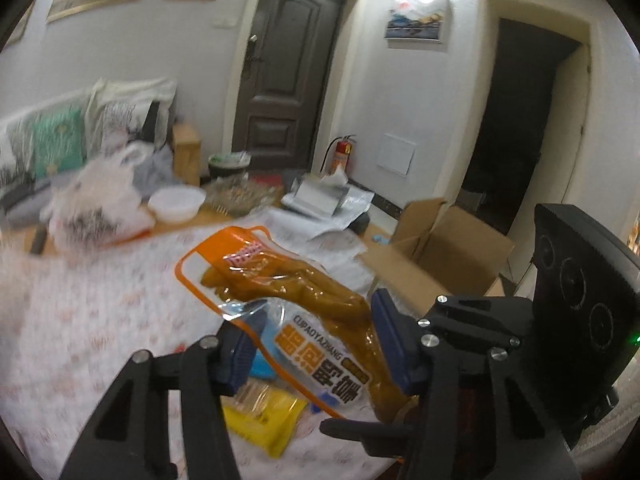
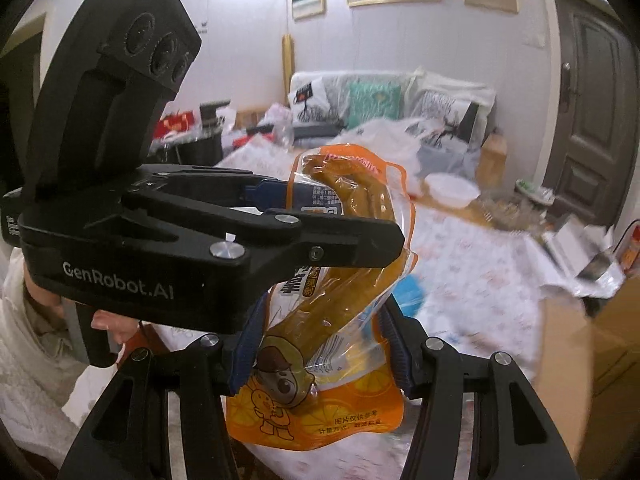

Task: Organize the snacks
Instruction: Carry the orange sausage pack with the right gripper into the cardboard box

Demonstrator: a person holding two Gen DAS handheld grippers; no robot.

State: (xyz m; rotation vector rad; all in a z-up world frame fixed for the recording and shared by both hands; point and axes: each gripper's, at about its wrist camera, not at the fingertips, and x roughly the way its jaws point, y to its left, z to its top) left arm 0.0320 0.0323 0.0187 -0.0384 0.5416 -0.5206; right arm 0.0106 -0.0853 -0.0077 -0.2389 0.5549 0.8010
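**Both grippers on one snack pack, up off the table**

Above the patterned tablecloth [image 1: 80,320], the orange snack pack [image 1: 304,320] hangs in the air with both claws clamped on it. The left gripper [image 1: 316,336] pinches the middle of the pack between its blue pads [image 1: 390,340], and the right gripper [image 2: 320,356] squeezes the lower end. A yellow packet [image 1: 268,416] lies on the cloth underneath, and an open cardboard box [image 1: 440,252] sits off to the side.
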